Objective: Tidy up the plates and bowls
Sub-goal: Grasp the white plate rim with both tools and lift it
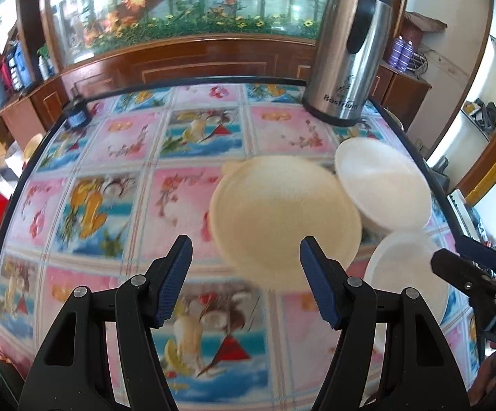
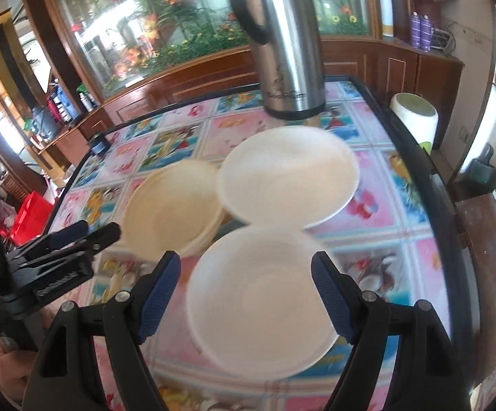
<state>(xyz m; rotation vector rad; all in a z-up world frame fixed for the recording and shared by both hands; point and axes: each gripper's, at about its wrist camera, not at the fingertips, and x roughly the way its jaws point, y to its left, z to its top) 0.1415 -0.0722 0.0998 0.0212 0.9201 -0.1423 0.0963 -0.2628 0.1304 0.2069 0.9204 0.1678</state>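
A cream plate (image 1: pixel 283 214) lies on the patterned table, with a white bowl (image 1: pixel 383 181) behind it to the right and a white plate (image 1: pixel 405 274) near right. My left gripper (image 1: pixel 246 282) is open and empty, just short of the cream plate's near rim. In the right wrist view the cream plate (image 2: pixel 172 205), the far white bowl (image 2: pixel 287 181) and the near white plate (image 2: pixel 259 294) show together. My right gripper (image 2: pixel 246 299) is open and empty, its fingers either side of the near white plate, above it. The left gripper (image 2: pixel 86 234) shows at the left.
A steel thermos jug (image 1: pixel 349 51) stands at the table's far right; it also shows in the right wrist view (image 2: pixel 285 44). A small dark jar (image 1: pixel 76 114) sits at the far left corner. A white cylinder (image 2: pixel 415 116) stands beyond the right edge. Wooden cabinets line the back.
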